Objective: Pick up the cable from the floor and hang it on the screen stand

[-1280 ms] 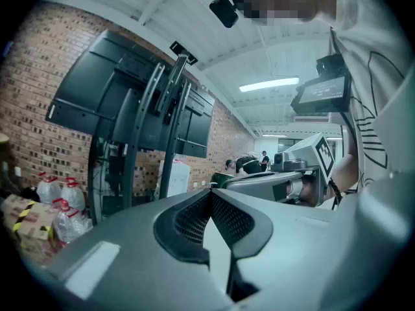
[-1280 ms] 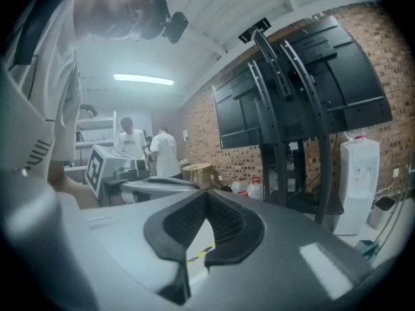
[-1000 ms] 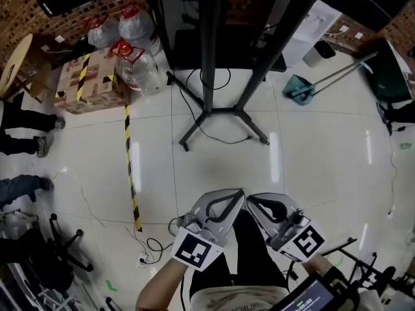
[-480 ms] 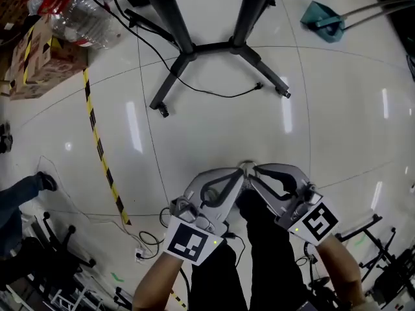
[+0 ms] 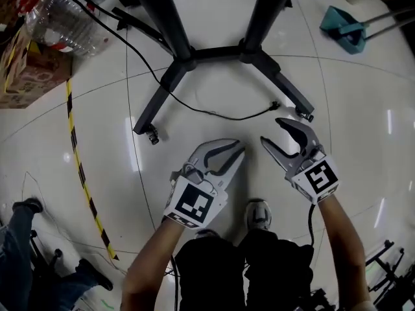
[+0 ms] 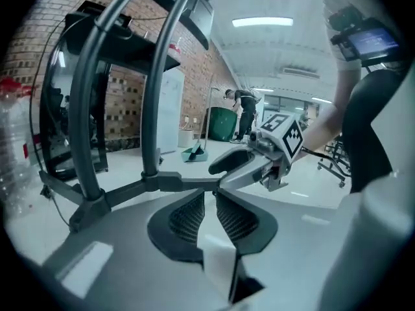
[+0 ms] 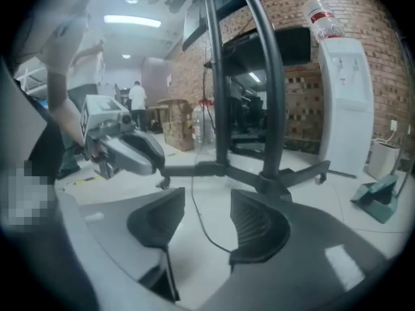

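A thin black cable [image 5: 214, 114] lies on the white floor, running from the stand's left leg to a plug end [image 5: 275, 105]. The black screen stand [image 5: 214, 52] spreads its legs just beyond. My right gripper [image 5: 270, 130] hovers just short of the plug end; its jaws are opening and hold nothing. In the right gripper view the cable [image 7: 198, 225] shows on the floor through the gap of that gripper [image 7: 207, 203], before the stand [image 7: 272, 109]. My left gripper [image 5: 238, 150] is shut and empty, a little left of it. In the left gripper view, my left gripper [image 6: 210, 196] faces the stand [image 6: 152, 109].
Big water bottles [image 5: 61, 21] and a cardboard box [image 5: 19, 70] stand at the far left. A yellow-black tape line [image 5: 81, 173] crosses the floor. A teal dustpan [image 5: 347, 24] lies at the far right. My shoe [image 5: 258, 212] is below the grippers. A water dispenser [image 7: 347, 102] stands by the brick wall.
The view has come closer to the stand's base and the cable. My right gripper has moved forward and right toward the plug end, and its jaws have parted. The left stays shut.
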The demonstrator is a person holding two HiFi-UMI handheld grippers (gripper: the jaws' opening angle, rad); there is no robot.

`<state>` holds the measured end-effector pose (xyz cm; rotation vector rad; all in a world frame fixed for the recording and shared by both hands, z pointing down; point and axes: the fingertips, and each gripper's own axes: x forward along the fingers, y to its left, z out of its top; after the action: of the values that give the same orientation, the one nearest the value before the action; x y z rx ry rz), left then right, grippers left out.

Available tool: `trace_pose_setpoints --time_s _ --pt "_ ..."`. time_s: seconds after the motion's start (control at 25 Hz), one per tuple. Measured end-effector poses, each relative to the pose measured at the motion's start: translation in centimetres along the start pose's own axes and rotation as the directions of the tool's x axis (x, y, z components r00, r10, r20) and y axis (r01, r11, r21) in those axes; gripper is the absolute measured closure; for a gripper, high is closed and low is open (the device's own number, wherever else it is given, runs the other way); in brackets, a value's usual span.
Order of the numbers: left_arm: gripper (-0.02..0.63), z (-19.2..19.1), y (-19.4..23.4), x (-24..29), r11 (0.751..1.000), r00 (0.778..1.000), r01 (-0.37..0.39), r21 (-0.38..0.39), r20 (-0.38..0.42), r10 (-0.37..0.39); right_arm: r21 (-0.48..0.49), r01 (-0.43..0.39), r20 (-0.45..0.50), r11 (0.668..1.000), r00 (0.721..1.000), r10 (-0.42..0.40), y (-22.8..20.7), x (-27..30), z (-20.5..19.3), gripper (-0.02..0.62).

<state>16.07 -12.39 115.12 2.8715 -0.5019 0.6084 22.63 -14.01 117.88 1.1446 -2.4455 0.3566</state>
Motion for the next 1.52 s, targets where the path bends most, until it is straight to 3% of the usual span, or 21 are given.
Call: trace_pose_setpoints --time_s 0.16,0.36,0.6,0.72,0.84,0.92,0.96,1.0,1.08,1.2,1.28,1.32,1.36,1.4,1.52 --pt "0.540 -2.5 3.2 4.9 0.998 0.999 -0.036 -0.051 0.010 0.036 -0.119 0.015 -0.181 0.993 0.983 -0.036 -5.4 4.5 -7.6 0.365" --pt "0.540 -5.8 3.8 8.5 0.998 0.999 -0.009 -0.056 -0.040 0.006 -0.264 -0.025 -0.330 0.964 0.942 -0.066 -7.2 7.9 -13.1 0.266" --pt "0.558 -6.9 3.8 8.8 0.999 1.000 -0.007 -0.053 -0.028 0.005 -0.203 0.020 -0.419 0.979 0.902 -0.105 -9.2 10.1 -17.1 0.238" --pt "0.566 -7.0 2.6 8.5 0.998 0.998 0.047 -0.037 -0.031 -0.049 -0.216 0.020 -0.493 0.976 0.861 -0.127 -9.6 11.6 -18.7 0.164" --pt "0.566 -6.8 1.6 8.0 0.996 0.996 0.084 -0.001 -0.036 -0.084 -0.113 0.064 -0.571 0.992 0.812 -0.117 -10.3 11.4 -19.7 0.137" --pt "0.569 -6.5 1.5 7.8 0.996 0.996 0.085 0.010 -0.024 -0.085 -0.051 0.088 -0.628 0.995 0.771 -0.100 -10.2 10.7 -20.1 0.156" --pt "0.569 -6.4 1.5 7.8 0.996 0.996 0.083 0.010 -0.017 -0.083 -0.069 0.073 -0.661 0.995 0.744 -0.100 -9.9 10.1 -20.4 0.223" --pt "0.568 -6.3 1.6 7.7 0.996 0.996 0.083 0.008 -0.013 -0.083 -0.118 0.034 -0.691 0.992 0.715 -0.106 -9.4 9.5 -20.6 0.313" --pt "0.568 -6.4 1.5 7.7 0.996 0.996 0.087 0.013 -0.014 -0.087 -0.224 -0.111 -0.722 0.968 0.687 -0.088 -7.4 8.4 -21.2 0.394" --pt "0.569 -6.8 1.5 7.4 0.995 0.996 0.092 0.025 -0.018 -0.092 -0.288 -0.383 -0.733 0.878 0.678 0.055 -2.6 7.1 -22.4 0.400" --pt "0.568 -6.9 1.5 7.4 0.995 0.995 0.095 0.021 -0.012 -0.094 -0.374 -0.466 -0.727 0.802 0.684 0.058 -0.9 6.7 -23.0 0.400" --pt "0.569 -6.9 1.6 7.4 0.995 0.995 0.096 0.018 -0.007 -0.095 -0.402 -0.474 -0.721 0.783 0.691 0.048 -0.6 6.7 -23.1 0.402" --pt "0.569 -6.9 1.6 7.4 0.995 0.995 0.095 0.015 -0.002 -0.095 -0.399 -0.465 -0.712 0.790 0.700 0.052 -0.4 6.8 -23.0 0.405" --pt "0.569 -6.9 1.7 7.3 0.996 0.996 0.093 0.010 0.003 -0.093 -0.361 -0.439 -0.696 0.823 0.714 0.076 -0.2 6.9 -22.8 0.407" --pt "0.574 -7.4 2.1 7.0 0.997 0.997 0.079 -0.021 0.007 -0.079 -0.130 -0.295 -0.580 0.947 0.797 0.168 0.3 7.1 -21.4 0.410"
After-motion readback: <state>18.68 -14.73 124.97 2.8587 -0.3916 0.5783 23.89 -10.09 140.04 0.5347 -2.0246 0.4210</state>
